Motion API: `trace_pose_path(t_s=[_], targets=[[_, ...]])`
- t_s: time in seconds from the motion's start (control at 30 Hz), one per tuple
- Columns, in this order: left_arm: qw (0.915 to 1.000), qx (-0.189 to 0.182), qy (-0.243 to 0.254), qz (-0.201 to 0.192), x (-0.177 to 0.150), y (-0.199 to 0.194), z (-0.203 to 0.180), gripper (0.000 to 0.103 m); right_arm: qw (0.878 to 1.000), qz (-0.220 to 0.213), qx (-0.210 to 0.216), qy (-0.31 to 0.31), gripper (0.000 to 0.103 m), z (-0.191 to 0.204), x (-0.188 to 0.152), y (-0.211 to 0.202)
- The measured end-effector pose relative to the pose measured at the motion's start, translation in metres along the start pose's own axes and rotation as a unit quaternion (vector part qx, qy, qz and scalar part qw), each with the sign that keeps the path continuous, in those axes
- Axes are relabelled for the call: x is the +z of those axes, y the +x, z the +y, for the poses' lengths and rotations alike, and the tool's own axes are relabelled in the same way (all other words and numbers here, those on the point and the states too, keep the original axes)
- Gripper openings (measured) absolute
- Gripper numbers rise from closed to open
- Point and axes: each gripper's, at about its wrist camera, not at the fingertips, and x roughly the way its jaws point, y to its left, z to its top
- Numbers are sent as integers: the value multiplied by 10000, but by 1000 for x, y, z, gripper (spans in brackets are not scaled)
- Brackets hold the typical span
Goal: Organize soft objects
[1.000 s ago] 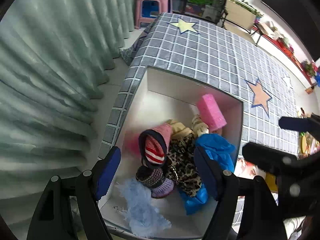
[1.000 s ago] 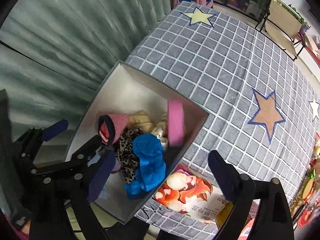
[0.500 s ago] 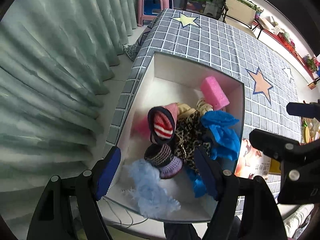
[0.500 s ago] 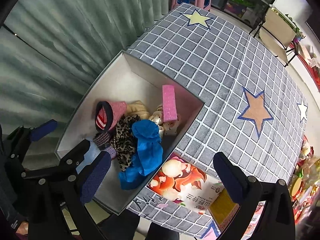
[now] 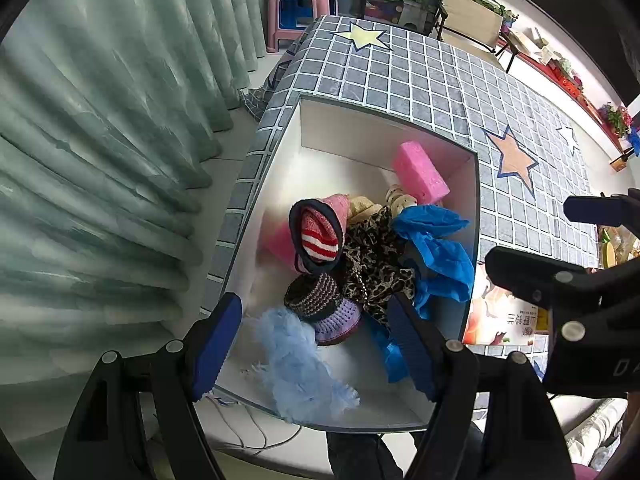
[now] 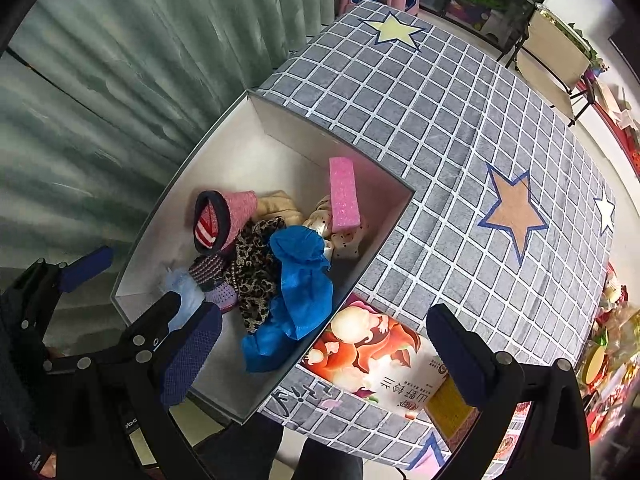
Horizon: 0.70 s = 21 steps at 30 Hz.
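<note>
A white open box stands at the near left corner of the table. It holds a pink sponge, a pink and striped knit hat, a leopard-print cloth, a blue cloth, a purple knit piece and a light blue fluffy piece. My left gripper is open and empty above the box's near end. My right gripper is open and empty above the box's near right corner.
A picture book lies on the grey checked tablecloth right of the box, with a yellow item beside it. Green curtains hang left. A pink stool and shelves stand beyond the table.
Both grippers have drawn back and up from the box, so more of it shows. The pink sponge has settled against the box's far right wall.
</note>
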Motion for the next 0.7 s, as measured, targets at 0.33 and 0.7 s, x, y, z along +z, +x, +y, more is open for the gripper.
trace_pose_path(t_s=[0.33, 0.7], targets=[[10000, -14, 13, -11, -4, -2, 0, 79, 9997, -71, -200, -124, 103, 6, -2, -4], [9995, -159, -9, -284, -10, -7, 2, 79, 9993, -105, -288, -214, 103, 9, -5, -6]])
